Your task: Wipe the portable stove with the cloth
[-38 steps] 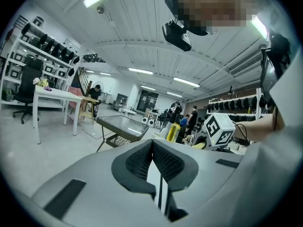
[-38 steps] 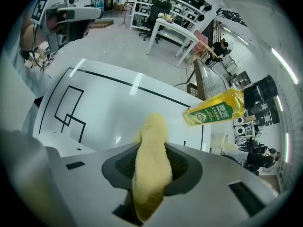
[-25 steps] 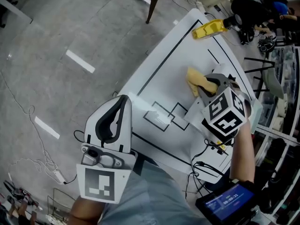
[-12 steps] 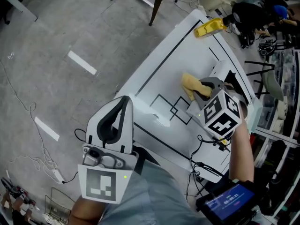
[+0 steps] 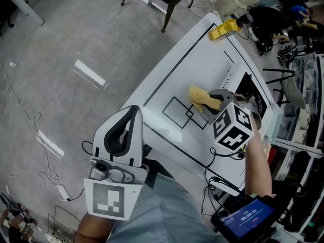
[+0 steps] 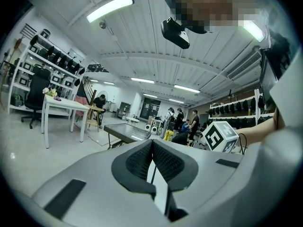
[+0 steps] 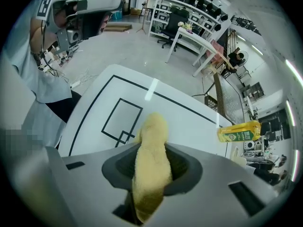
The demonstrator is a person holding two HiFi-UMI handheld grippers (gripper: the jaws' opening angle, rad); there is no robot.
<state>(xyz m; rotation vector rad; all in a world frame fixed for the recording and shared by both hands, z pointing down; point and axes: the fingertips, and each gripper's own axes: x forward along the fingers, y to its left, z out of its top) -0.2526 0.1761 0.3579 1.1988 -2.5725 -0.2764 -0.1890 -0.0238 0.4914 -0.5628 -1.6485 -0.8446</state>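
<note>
Hanging clear of the white worktop (image 5: pixel 192 59) at the left, the left gripper (image 5: pixel 131 113) is seen with its fingers (image 6: pixel 137 160) closed on nothing, apparently parked out of the way. At centre, the yellow cloth (image 5: pixel 197 96) is pinched between the fingers (image 7: pixel 182 167) of the right gripper (image 5: pixel 208 104), which is pointed steeply down so a loose fold is left free for wiping. What is taken for the portable stove (image 5: pixel 234 77), a white-and-black casing at the worktop's right edge, is seen just beyond, apart from the cloth.
</note>
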